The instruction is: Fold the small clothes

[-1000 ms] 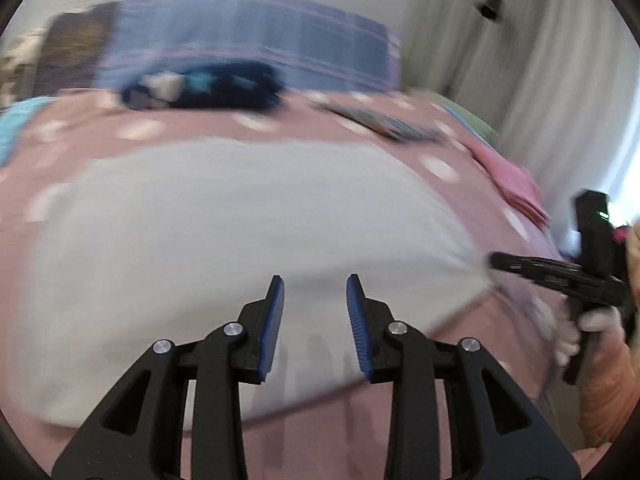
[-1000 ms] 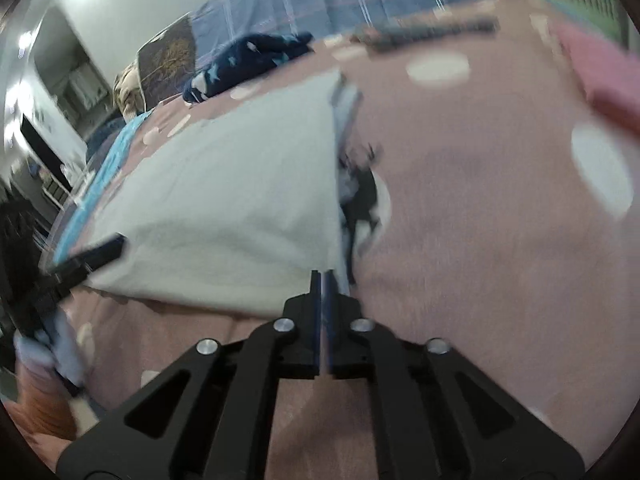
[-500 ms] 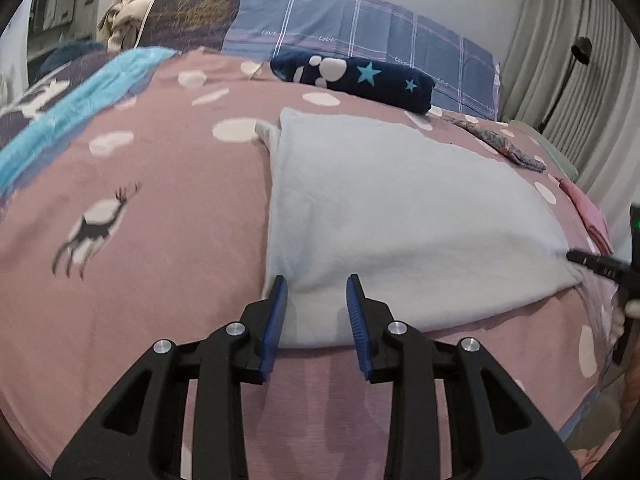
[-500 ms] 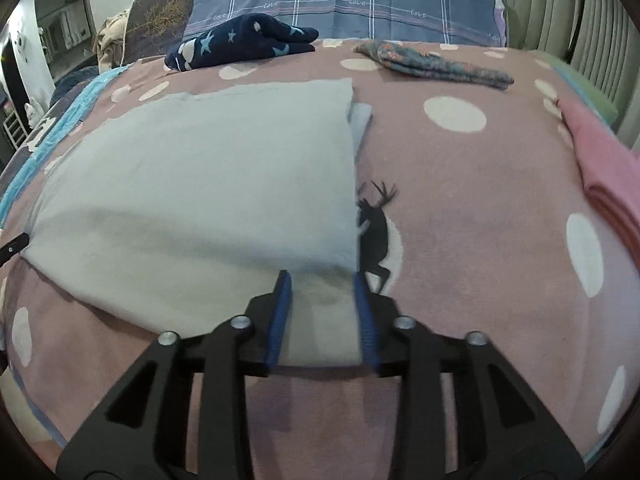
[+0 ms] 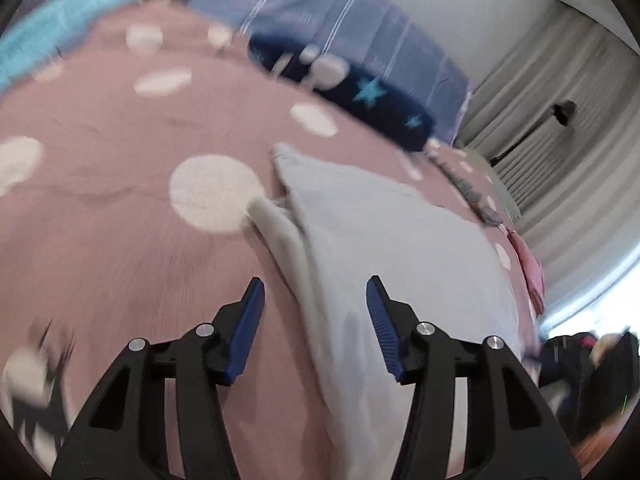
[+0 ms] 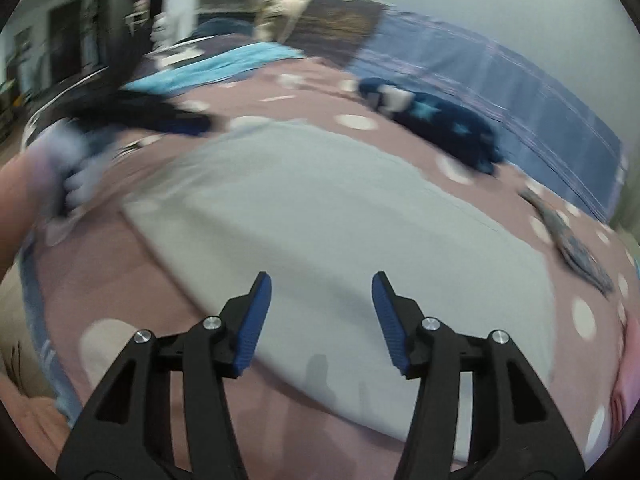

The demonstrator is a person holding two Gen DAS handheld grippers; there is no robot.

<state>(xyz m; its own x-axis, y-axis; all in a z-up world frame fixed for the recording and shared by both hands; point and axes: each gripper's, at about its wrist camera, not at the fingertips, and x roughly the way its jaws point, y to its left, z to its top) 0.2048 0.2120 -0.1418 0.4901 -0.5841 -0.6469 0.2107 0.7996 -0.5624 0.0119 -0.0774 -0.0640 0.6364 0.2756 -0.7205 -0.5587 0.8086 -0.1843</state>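
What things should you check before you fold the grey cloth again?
1. Left tool open: ok.
2. Right tool open: ok.
3. Grey cloth lies flat on the pink bedspread: mostly ok; its left edge is bunched.
4. Nothing lying on the cloth: ok.
5. Left tool lined up over that edge: ok; it sits between the fingers.
6. Tools touching the cloth: cannot tell, both views are blurred.
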